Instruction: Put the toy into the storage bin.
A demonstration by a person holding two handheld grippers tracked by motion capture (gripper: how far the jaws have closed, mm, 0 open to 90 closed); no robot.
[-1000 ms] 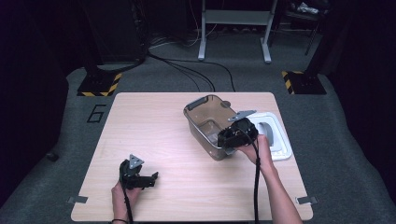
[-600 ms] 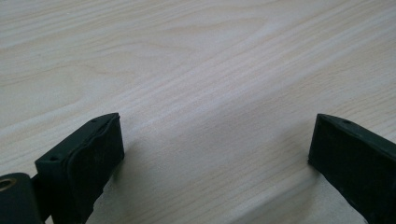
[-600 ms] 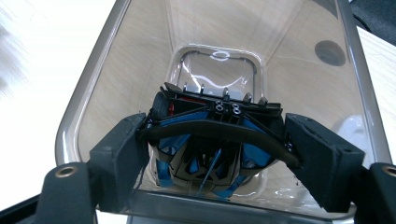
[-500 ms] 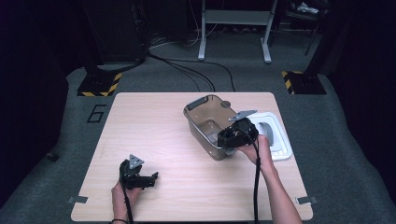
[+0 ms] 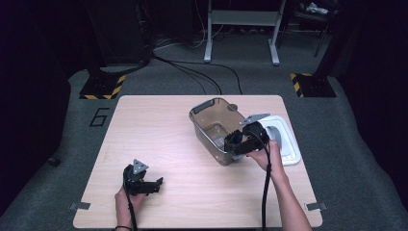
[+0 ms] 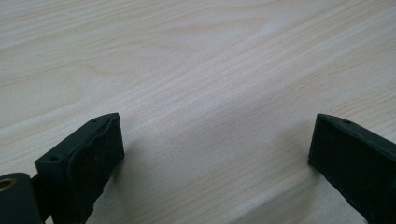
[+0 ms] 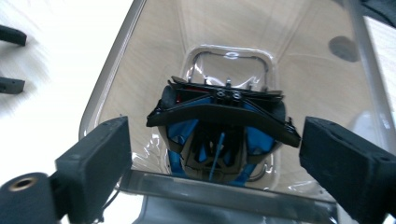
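Wooden table (image 5: 163, 130), right gripper (image 5: 234, 143) fingers just opened over clear bin (image 5: 211, 126)

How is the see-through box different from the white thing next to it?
The box is clear and brownish, so the table shows through it; the white lid is solid white. The box is deep, with tall walls; the lid lies low and flat. The box has a black and blue object inside; nothing sits on the lid. Both rest on the wooden table, side by side, and both have rounded corners.
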